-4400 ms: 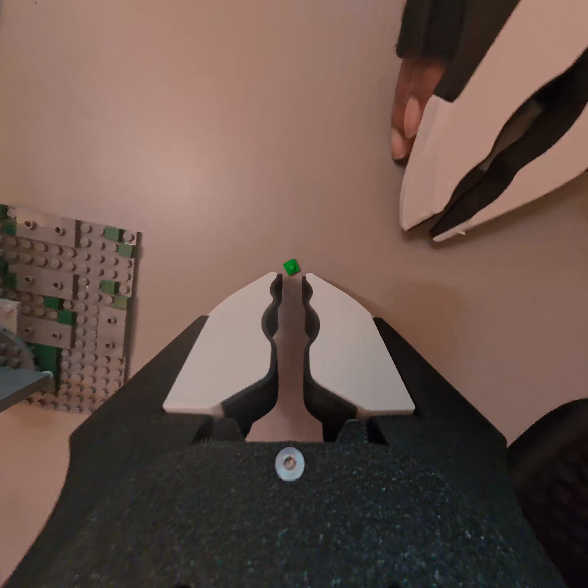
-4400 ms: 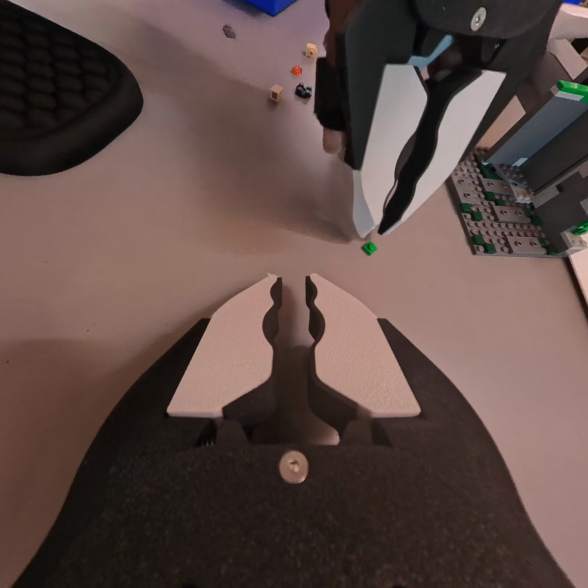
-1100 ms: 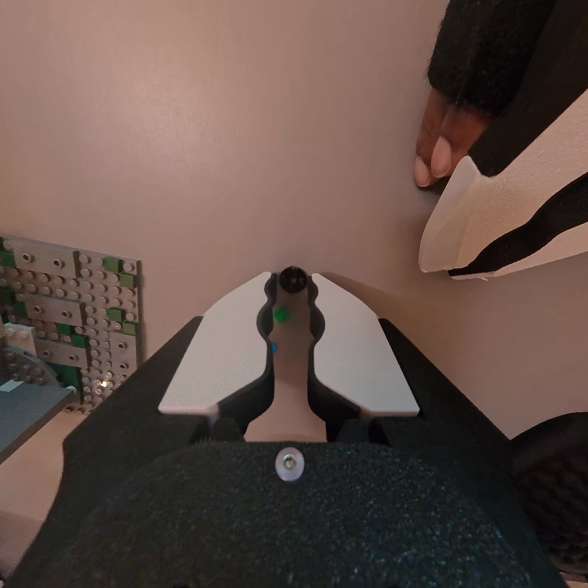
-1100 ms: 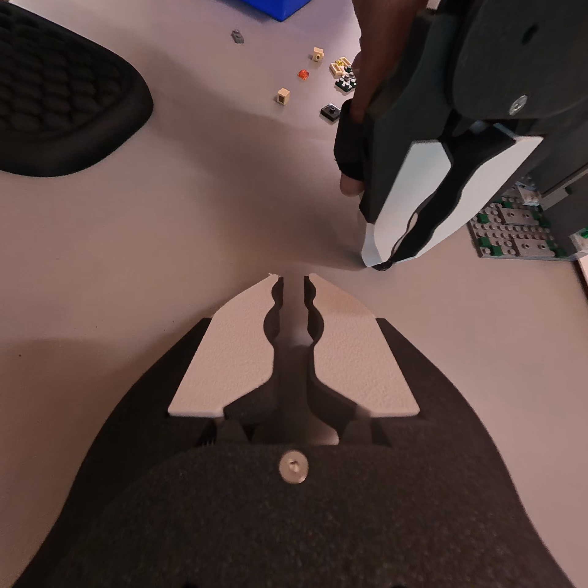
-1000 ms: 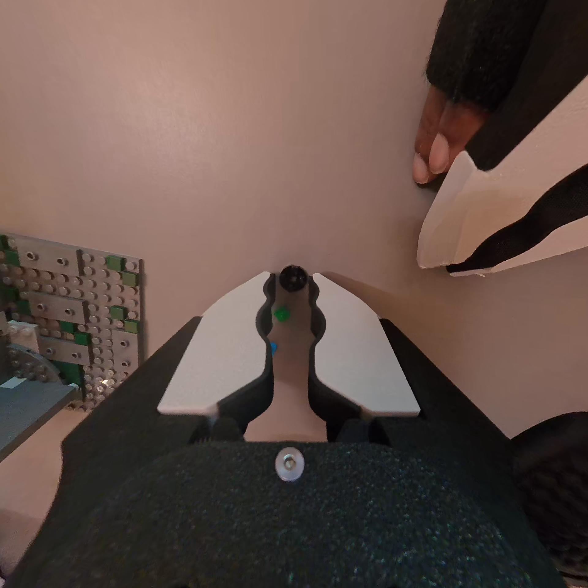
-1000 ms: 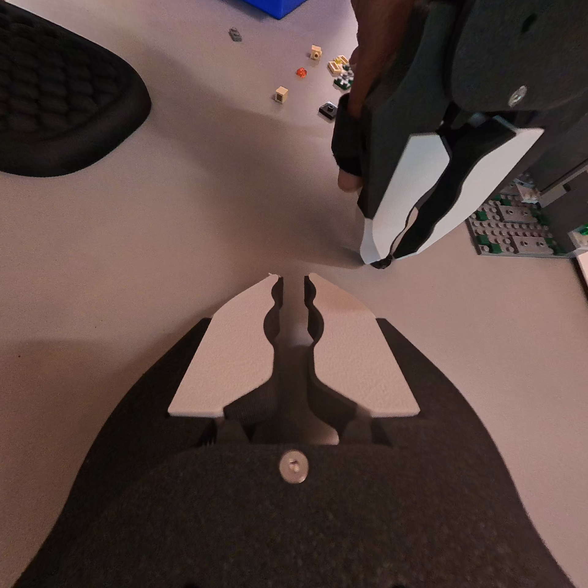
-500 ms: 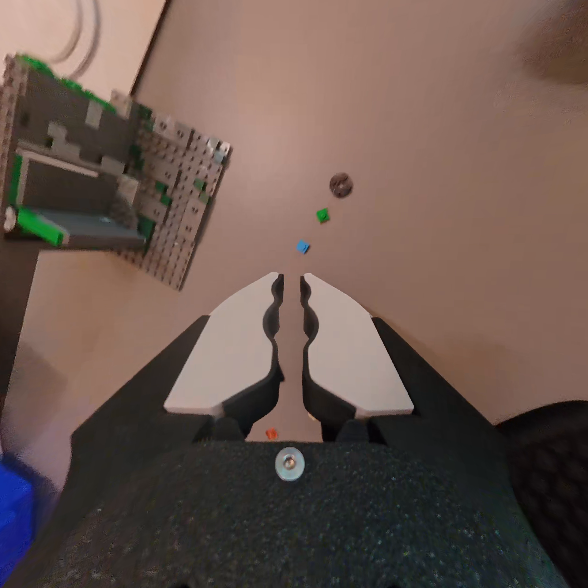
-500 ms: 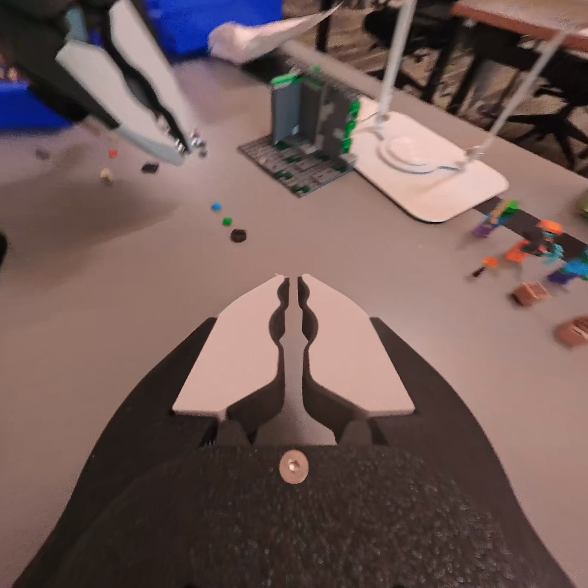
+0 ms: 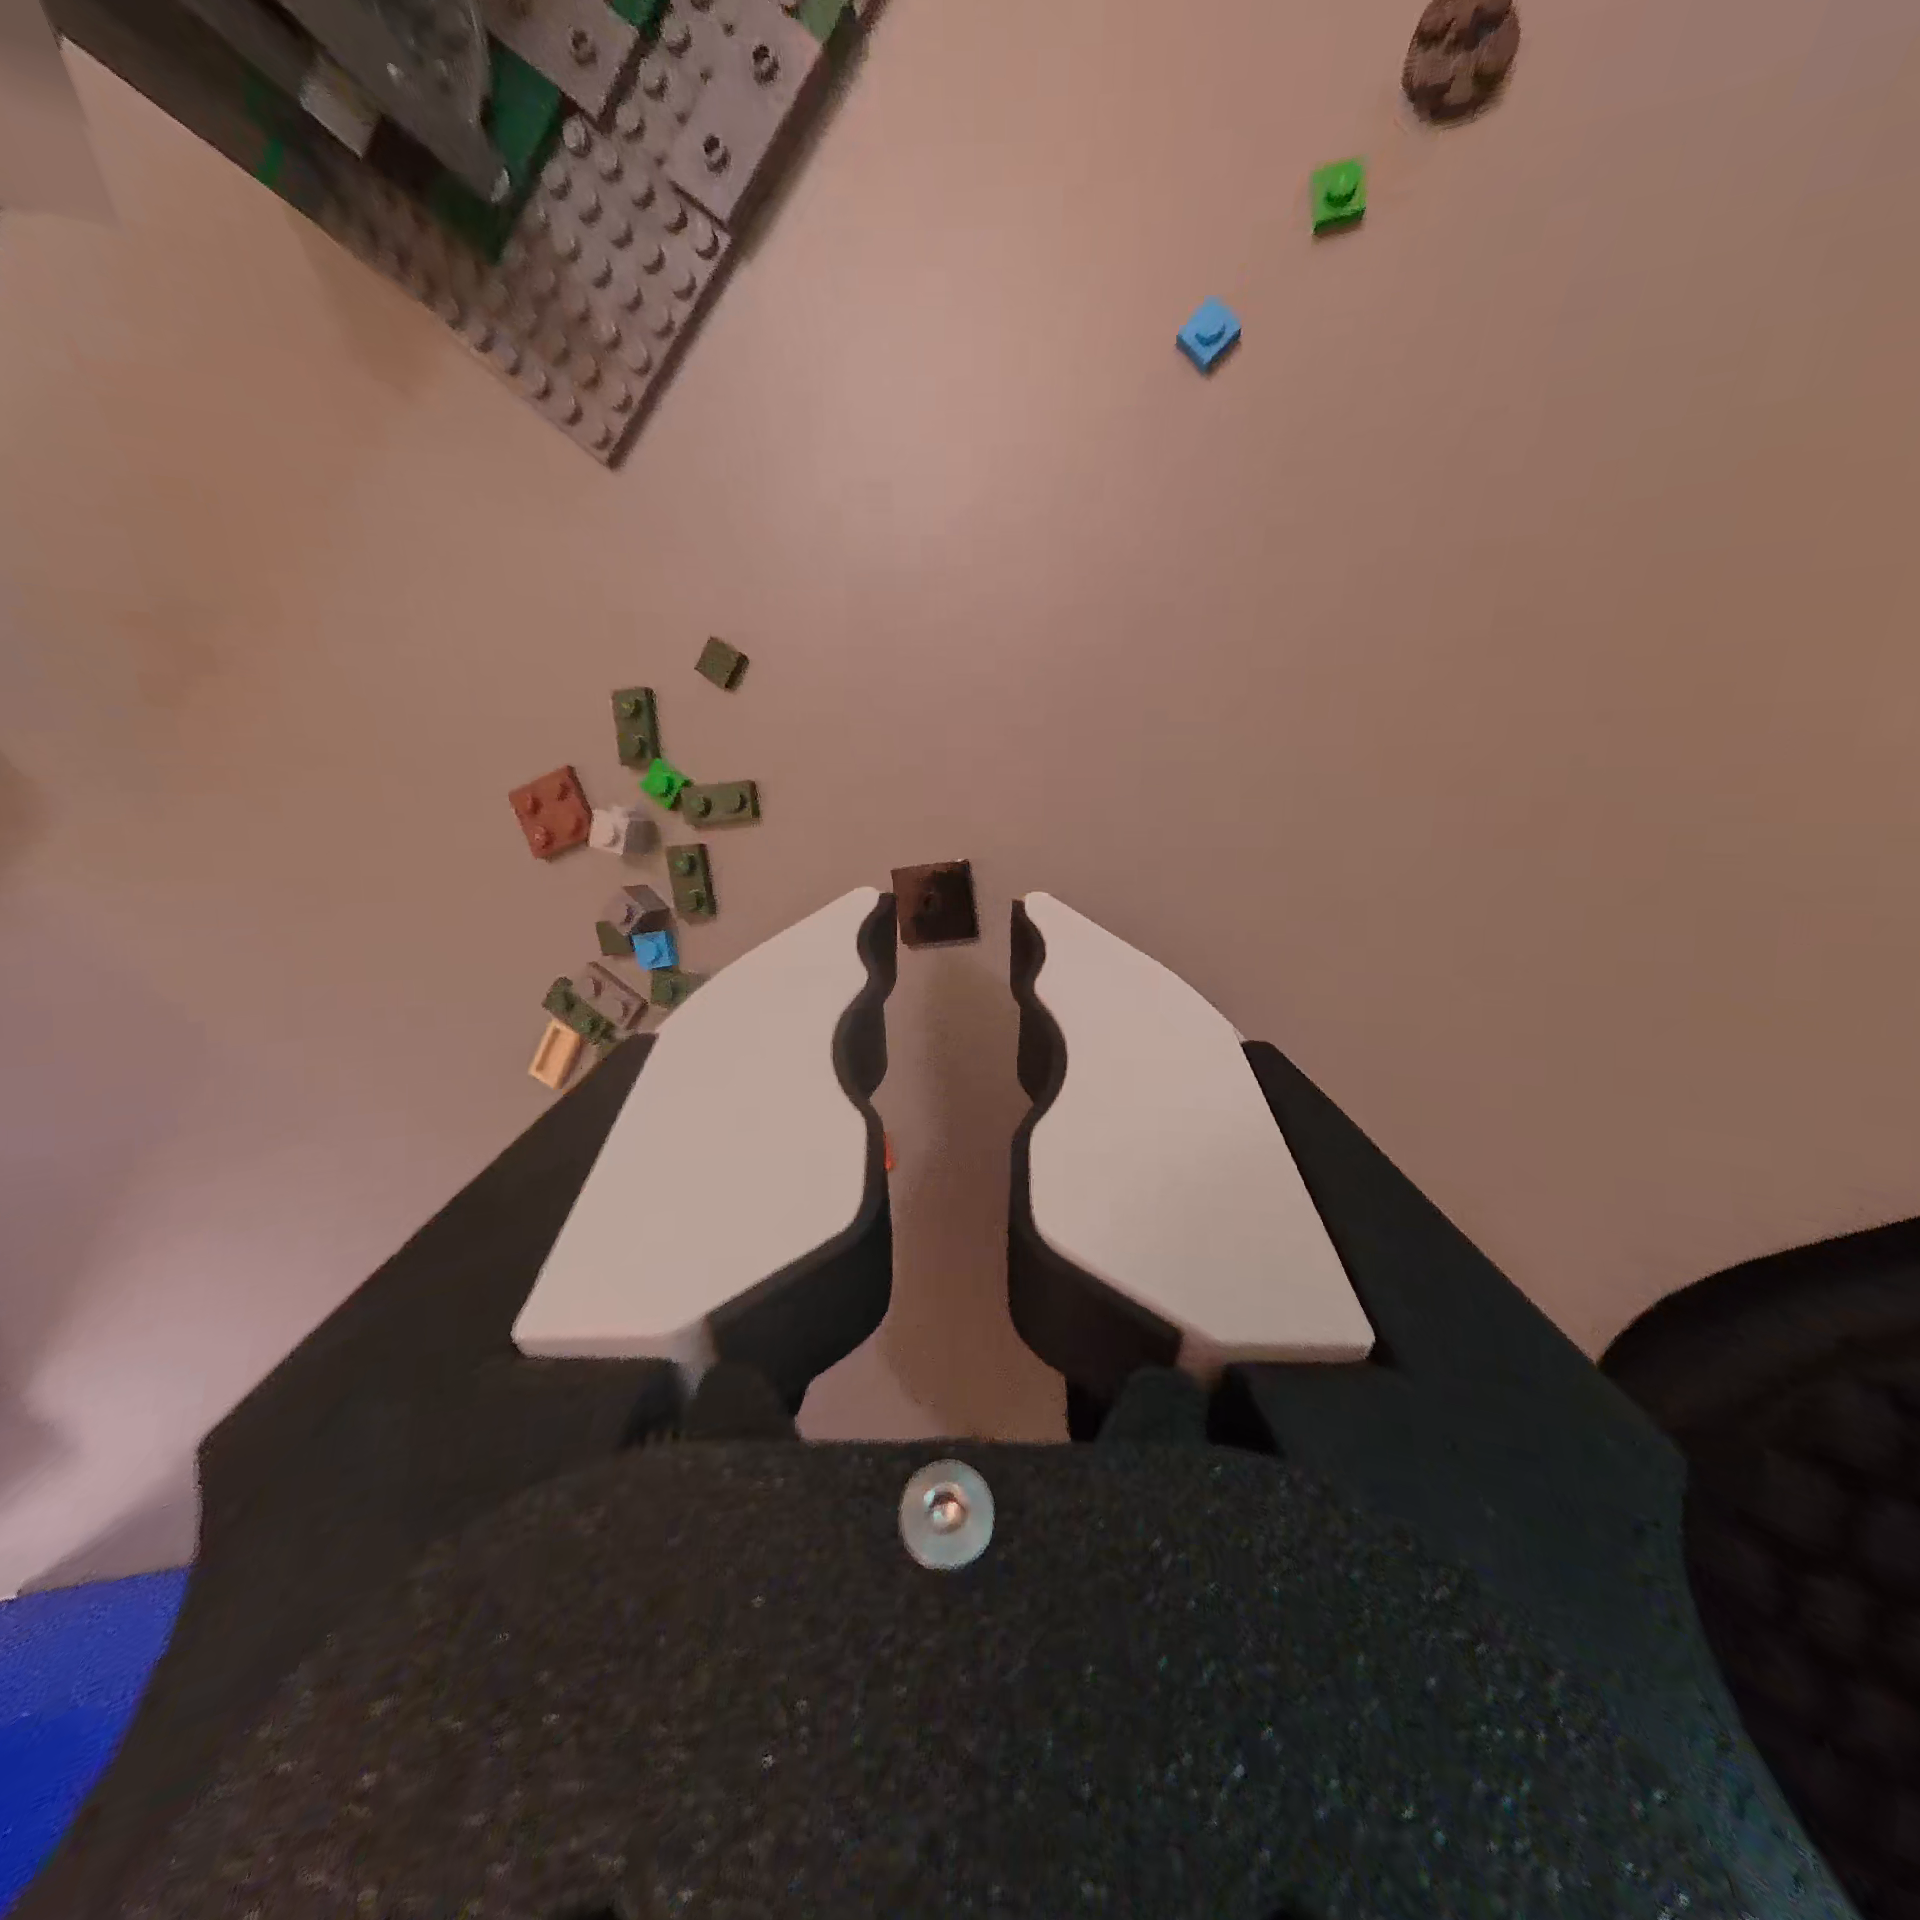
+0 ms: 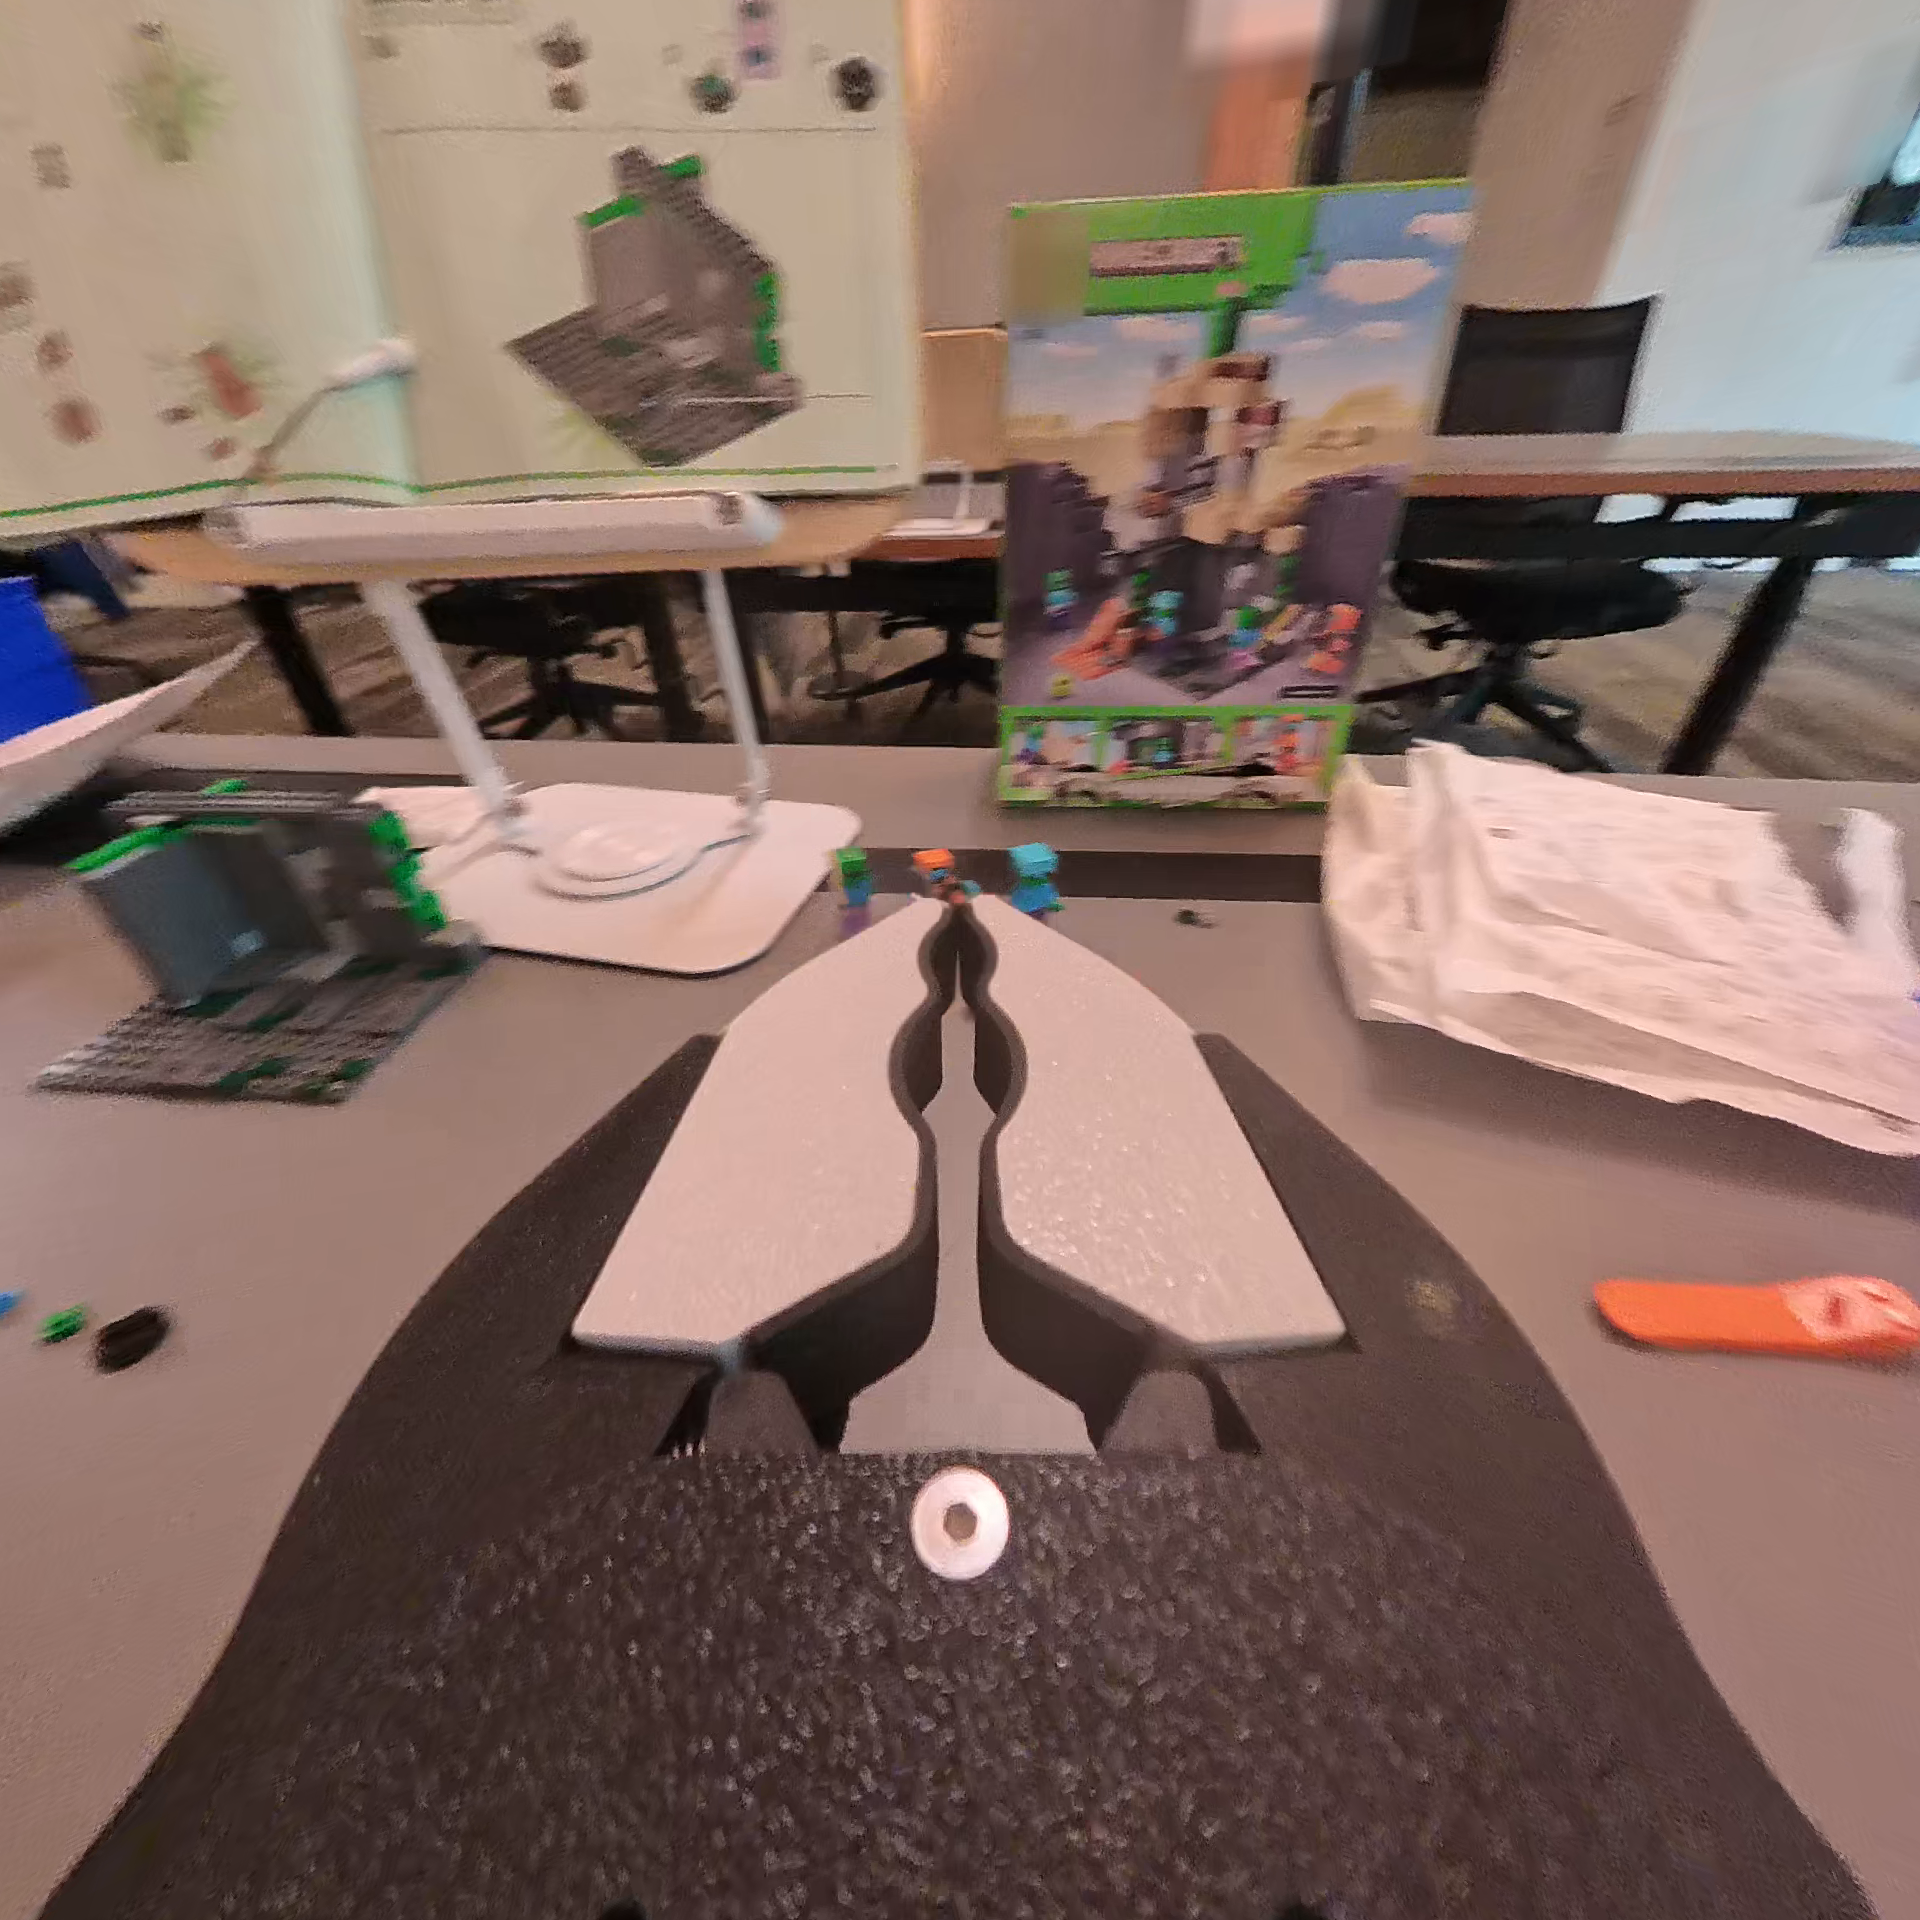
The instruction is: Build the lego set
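Trouble is brewing around the dark brown plate [image 9: 935,902] — it's lying flat on the bench [image 9: 1351,675] right at the tips of the left tongs [image 9: 945,914], which are spread apart and holding nothing. It's sitting closer to the left finger, so I'm guessing an off-centre squeeze could skid it away or flip it. The loose pile [image 9: 634,862] is waiting just beside, easy to bump. The right tongs [image 10: 958,914] are hovering with tips nearly pressed together, empty. The half-built set [image 10: 260,935] is standing off to the left. Containers: only the set's box [image 10: 1195,499], standing upright — can't tell what's inside.
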`<action>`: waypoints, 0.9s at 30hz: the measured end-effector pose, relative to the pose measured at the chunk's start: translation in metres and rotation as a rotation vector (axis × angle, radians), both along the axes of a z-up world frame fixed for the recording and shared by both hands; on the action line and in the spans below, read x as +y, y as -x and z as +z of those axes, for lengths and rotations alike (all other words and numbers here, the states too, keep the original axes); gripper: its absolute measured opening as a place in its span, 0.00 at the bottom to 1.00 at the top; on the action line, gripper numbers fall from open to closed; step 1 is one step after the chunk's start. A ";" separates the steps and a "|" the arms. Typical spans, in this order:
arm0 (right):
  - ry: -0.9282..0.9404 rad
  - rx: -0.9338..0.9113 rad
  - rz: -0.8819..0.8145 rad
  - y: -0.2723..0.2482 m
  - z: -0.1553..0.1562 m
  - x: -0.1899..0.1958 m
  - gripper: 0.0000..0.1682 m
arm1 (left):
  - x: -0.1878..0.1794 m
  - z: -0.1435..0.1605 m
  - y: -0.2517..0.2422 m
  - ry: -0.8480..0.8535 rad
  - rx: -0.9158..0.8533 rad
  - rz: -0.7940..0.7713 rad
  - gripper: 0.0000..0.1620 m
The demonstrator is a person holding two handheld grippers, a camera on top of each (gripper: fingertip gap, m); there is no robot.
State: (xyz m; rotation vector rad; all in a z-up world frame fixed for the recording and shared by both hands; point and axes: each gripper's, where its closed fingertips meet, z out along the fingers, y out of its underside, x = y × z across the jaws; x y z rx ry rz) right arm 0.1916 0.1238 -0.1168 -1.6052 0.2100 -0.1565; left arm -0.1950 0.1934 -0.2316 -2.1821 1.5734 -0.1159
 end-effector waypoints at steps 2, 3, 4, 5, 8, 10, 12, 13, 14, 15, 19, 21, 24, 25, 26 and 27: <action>-0.006 -0.031 -0.052 -0.019 -0.002 -0.005 0.00 | 0.001 -0.007 0.001 0.007 -0.005 0.009 0.13; 0.007 -0.051 -0.081 -0.028 -0.006 -0.008 0.00 | 0.002 -0.011 0.001 0.014 -0.014 0.015 0.13; 0.027 -0.062 -0.108 -0.037 -0.011 -0.009 0.00 | 0.002 -0.013 0.000 0.017 -0.026 0.019 0.13; 0.042 -0.063 -0.139 -0.046 -0.016 -0.012 0.00 | 0.004 -0.015 -0.001 0.011 -0.036 0.025 0.13; 0.052 -0.033 -0.210 -0.069 -0.022 -0.018 0.00 | 0.007 -0.018 0.002 -0.006 -0.035 0.037 0.11; 0.056 -0.006 -0.215 -0.074 -0.025 -0.018 0.00 | 0.006 -0.018 0.003 0.004 -0.037 0.030 0.11; 0.063 0.000 -0.197 -0.071 -0.027 -0.015 0.00 | 0.007 -0.018 0.005 0.014 -0.047 0.034 0.10; 0.070 -0.005 -0.184 -0.068 -0.029 -0.014 0.00 | 0.007 -0.019 0.004 0.028 -0.061 0.034 0.09; 0.079 -0.013 -0.170 -0.064 -0.030 -0.011 0.00 | 0.007 -0.019 0.004 0.038 -0.073 0.037 0.09; 0.089 -0.021 -0.159 -0.060 -0.032 -0.009 0.00 | 0.007 -0.019 0.004 0.048 -0.079 0.039 0.09; 0.120 -0.032 -0.119 -0.050 -0.038 -0.003 0.00 | 0.007 -0.019 0.004 0.079 -0.081 0.039 0.09; 0.130 -0.036 -0.108 -0.048 -0.040 -0.002 0.00 | 0.007 -0.019 0.003 0.076 -0.076 0.028 0.09; 0.139 -0.044 -0.107 -0.048 -0.040 -0.002 0.00 | 0.006 -0.019 0.001 0.056 -0.071 0.005 0.09; 0.139 -0.051 -0.110 -0.048 -0.040 -0.003 0.00 | 0.005 -0.018 -0.001 0.052 -0.073 -0.007 0.06; 0.137 -0.055 -0.110 -0.048 -0.039 -0.003 0.00 | 0.002 -0.017 -0.004 0.056 -0.081 -0.022 0.06; 0.135 -0.056 -0.109 -0.048 -0.038 -0.003 0.00 | -0.001 -0.015 -0.007 0.055 -0.085 -0.036 0.06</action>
